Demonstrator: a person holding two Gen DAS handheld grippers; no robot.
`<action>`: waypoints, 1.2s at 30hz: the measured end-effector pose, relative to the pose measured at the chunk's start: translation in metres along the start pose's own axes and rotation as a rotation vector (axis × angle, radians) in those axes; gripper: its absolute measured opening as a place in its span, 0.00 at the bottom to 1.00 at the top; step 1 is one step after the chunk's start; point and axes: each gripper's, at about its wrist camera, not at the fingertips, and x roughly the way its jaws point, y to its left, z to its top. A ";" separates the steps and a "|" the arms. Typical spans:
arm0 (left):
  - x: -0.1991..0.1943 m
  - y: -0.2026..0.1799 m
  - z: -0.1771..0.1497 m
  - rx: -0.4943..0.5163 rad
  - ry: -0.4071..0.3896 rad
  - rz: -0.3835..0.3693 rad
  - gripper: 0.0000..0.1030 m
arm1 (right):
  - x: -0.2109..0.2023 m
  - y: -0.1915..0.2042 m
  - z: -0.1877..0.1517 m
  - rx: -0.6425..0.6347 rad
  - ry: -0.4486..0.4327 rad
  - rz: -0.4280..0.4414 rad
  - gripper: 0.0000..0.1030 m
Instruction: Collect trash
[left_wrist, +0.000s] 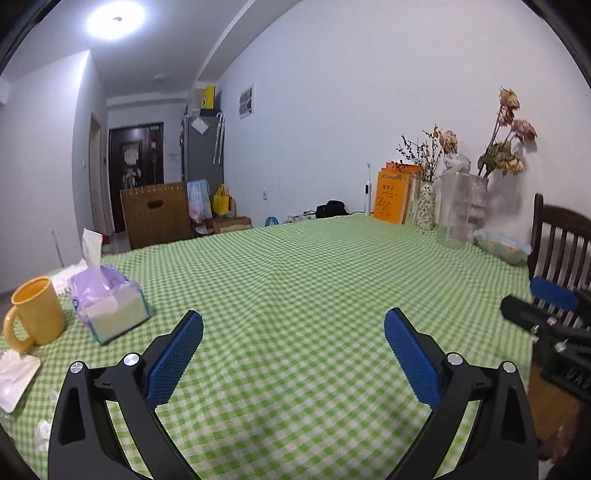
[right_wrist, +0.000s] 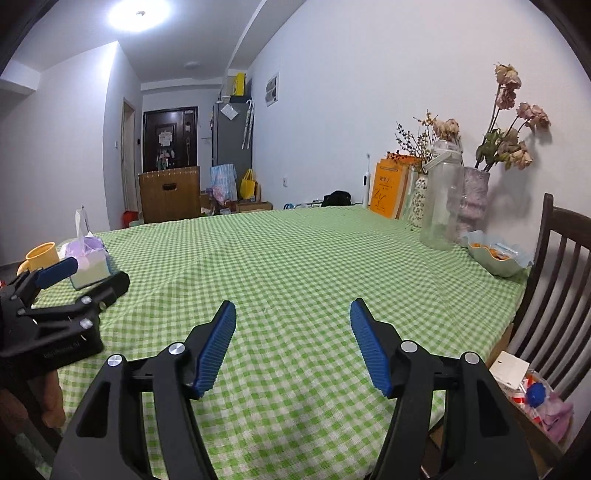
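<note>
Hovering left tongs (left_wrist: 293, 328), right tongs (right_wrist: 293, 317), both agape, empty

"ZK" — on orange book (left_wrist: 390, 195)

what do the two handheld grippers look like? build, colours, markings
Left gripper and right gripper match: matte black plastic scissor-style linkage arms with triangular cut-outs, round silver pivot bolts, and long blue ribbed pads on the fingers. The left body seen from the right camera carries faint embossed lettering, unreadable. No cables visible.
</note>
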 end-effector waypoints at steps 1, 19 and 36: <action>0.000 0.001 -0.002 -0.001 0.002 -0.002 0.93 | -0.003 0.003 -0.002 -0.004 -0.008 0.006 0.60; -0.012 0.004 -0.004 -0.034 -0.034 0.022 0.93 | -0.016 0.016 -0.015 -0.063 -0.062 -0.031 0.79; -0.013 0.004 -0.005 -0.039 -0.033 0.035 0.93 | -0.019 0.006 -0.013 0.001 -0.057 -0.064 0.85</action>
